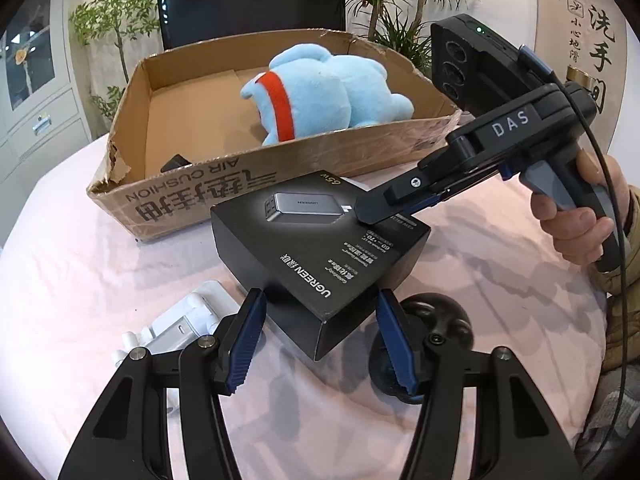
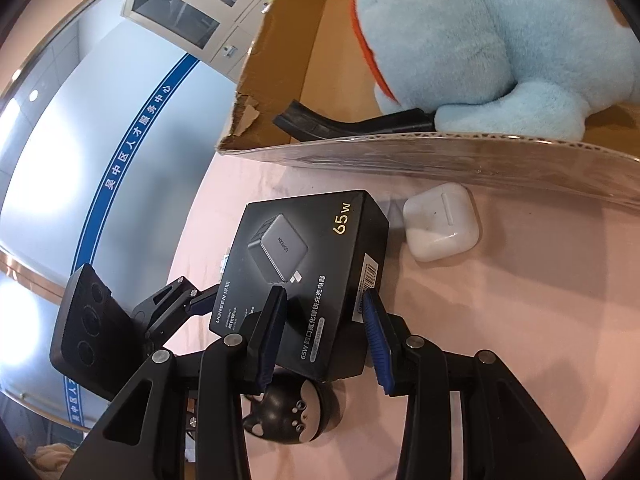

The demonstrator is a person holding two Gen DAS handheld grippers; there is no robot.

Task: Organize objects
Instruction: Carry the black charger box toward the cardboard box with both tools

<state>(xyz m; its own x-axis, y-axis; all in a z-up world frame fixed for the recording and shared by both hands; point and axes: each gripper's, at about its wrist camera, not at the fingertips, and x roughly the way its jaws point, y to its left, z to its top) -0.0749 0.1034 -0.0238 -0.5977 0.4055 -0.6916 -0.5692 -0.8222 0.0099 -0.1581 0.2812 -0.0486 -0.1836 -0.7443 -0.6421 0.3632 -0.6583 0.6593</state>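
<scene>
A pink-clothed table (image 1: 80,264) is carrying everything, and on it a shallow, torn brown cardboard carton (image 1: 224,196) is sitting with a pale blue plush toy in a red collar (image 1: 320,92) already lying inside, filling the right half and leaving the left floor mostly bare. The thing being moved – a flat black cardboard charger box (image 1: 304,248) – is lying just outside the carton's near wall, and both tongs are on it. The left tongs (image 1: 320,296) are standing half narrowed with their blue pads pressing on the two sides of its near corner. The right tongs (image 2: 323,294) are standing narrower, seemingly pinching it across its thickness with one finger lying on the printed top. To finish well, the two hands should probably be rising together so the box is staying level, clearing the carton's rim before going forward, then coming down on the bare left floor rather than onto the plush. The small white rounded earbud case (image 2: 440,228), resting between box and carton wall, is worth avoiding – a low drag would likely be knocking it.
</scene>
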